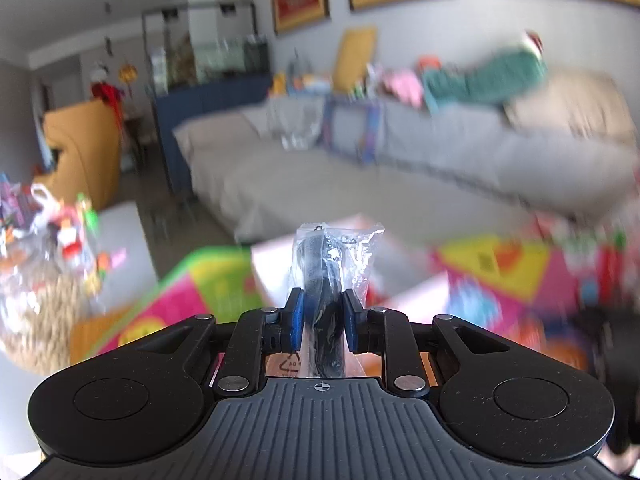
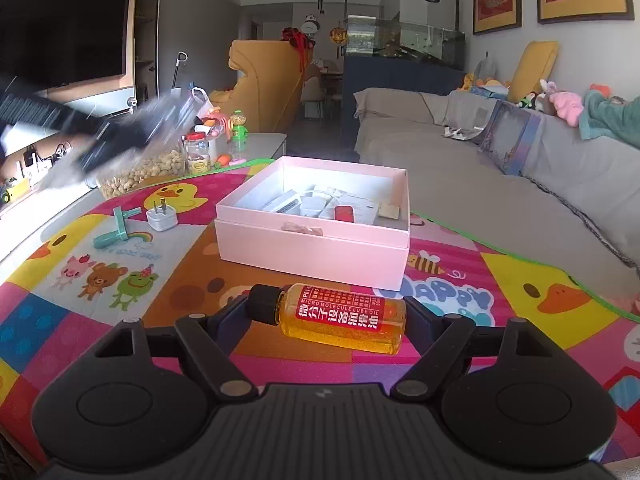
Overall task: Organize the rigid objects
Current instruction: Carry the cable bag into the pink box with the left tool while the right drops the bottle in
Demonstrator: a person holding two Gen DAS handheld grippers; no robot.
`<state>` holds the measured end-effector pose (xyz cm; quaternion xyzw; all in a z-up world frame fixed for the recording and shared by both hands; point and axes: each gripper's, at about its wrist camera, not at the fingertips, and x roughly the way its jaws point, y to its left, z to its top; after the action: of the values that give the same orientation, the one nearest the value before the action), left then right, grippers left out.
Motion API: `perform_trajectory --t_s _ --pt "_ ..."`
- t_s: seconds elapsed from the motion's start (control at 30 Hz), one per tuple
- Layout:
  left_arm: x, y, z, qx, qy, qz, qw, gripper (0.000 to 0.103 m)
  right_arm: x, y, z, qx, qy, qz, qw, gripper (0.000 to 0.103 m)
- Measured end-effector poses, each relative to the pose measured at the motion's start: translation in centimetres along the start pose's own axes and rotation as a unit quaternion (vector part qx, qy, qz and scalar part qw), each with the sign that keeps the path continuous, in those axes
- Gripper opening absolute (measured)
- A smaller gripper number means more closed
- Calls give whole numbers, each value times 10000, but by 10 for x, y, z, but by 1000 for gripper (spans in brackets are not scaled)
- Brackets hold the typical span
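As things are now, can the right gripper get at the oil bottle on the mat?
Probably yes. The oil bottle lies sideways between the open fingers of the right gripper, nothing covers it, and the pink box sits behind it, apart.

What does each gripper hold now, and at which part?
Left gripper clamps a black item in a clear plastic bag near its lower end. Right gripper holds nothing.

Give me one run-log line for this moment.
left gripper: shut on bagged black item, lifted | right gripper: open around lube oil bottle lying on mat | pink box: open
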<state>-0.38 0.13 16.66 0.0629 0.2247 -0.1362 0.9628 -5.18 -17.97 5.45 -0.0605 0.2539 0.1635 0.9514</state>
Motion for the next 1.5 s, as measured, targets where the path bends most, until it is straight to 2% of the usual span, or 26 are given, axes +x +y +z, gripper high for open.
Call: perform_trajectory --t_s 0.1,0.13,0.23,0.3,0.43,0.53,0.7,0.8,0.9,0.97,1.1,1.17,1.27,1.37,1.5 --pt "29 7 28 -476 -501 -278 9972 26 2 -3 -1 44 25 -19 10000 81" --pt "41 8 34 -526 -550 -263 9968 27 3 -4 -2 55 39 -30 10000 81" --pt "66 14 37 -797 -425 -116 9958 27 3 -8 -5 47 67 -110 9999 81" --pt "70 19 29 -897 -302 -133 9954 27 4 -12 -7 55 93 -187 9998 81" --pt "54 33 -8 -1064 -106 -190 9941 27 10 -19 -3 187 176 -231 9994 81" --pt "39 44 -47 -1223 195 -130 9922 27 12 -21 12 149 -1 -283 9995 81" --pt "19 59 -109 -1509 695 17 9861 27 24 -22 66 132 -451 -202 9987 81" --pt "11 74 -137 -1826 844 13 9796 27 43 -24 104 214 -518 11 9984 81" --pt "4 89 -153 -2000 883 325 9753 26 71 -27 136 266 -310 288 9987 81" --pt "-3 98 -159 -2019 829 629 9739 26 86 -27 147 316 -129 259 9991 81" --pt "-11 113 -170 -2234 730 929 9675 26 98 -22 149 533 70 305 9981 81" --pt "-11 119 -172 -2331 724 1033 9642 26 103 -16 144 606 230 465 9968 81" --pt "-12 128 -176 -2504 670 1297 9571 26 107 8 134 321 358 624 9969 81" --pt "-15 139 -178 -2697 671 1546 9481 26 109 44 128 -114 362 937 9949 81" --pt "-18 154 -181 -2880 569 1678 9411 26 129 102 127 -626 635 1512 9845 81"
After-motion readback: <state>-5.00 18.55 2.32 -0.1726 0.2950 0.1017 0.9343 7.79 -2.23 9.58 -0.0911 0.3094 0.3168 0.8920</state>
